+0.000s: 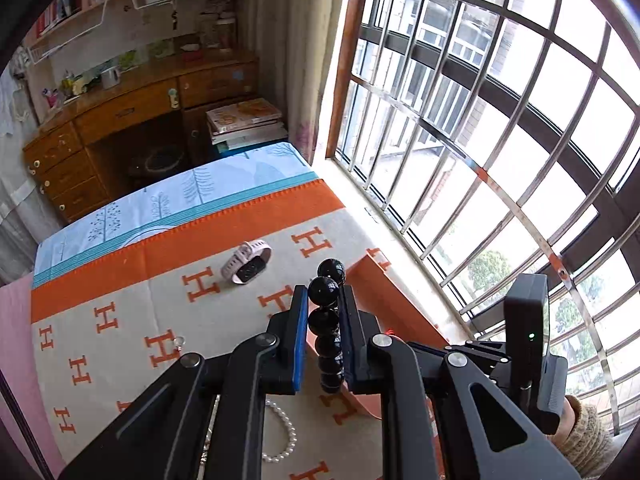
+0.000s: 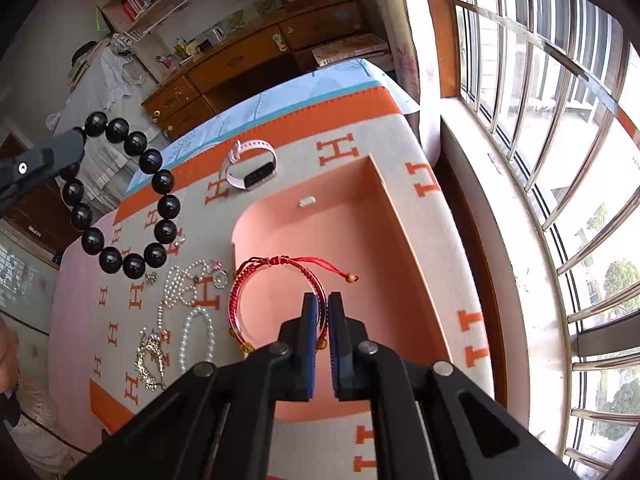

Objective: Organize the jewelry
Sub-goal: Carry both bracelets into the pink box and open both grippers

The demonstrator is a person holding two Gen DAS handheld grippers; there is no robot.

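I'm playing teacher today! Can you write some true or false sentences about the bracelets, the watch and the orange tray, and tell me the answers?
1. The left hand-held gripper holds the black bead bracelet. True.
2. The red cord bracelet lies flat in the tray. False: the right hand-held gripper holds it over the orange tray.
3. The pink smartwatch sits inside the tray. False: it rests on the blanket beyond the tray.
4. A pearl bracelet lies on the blanket. True.
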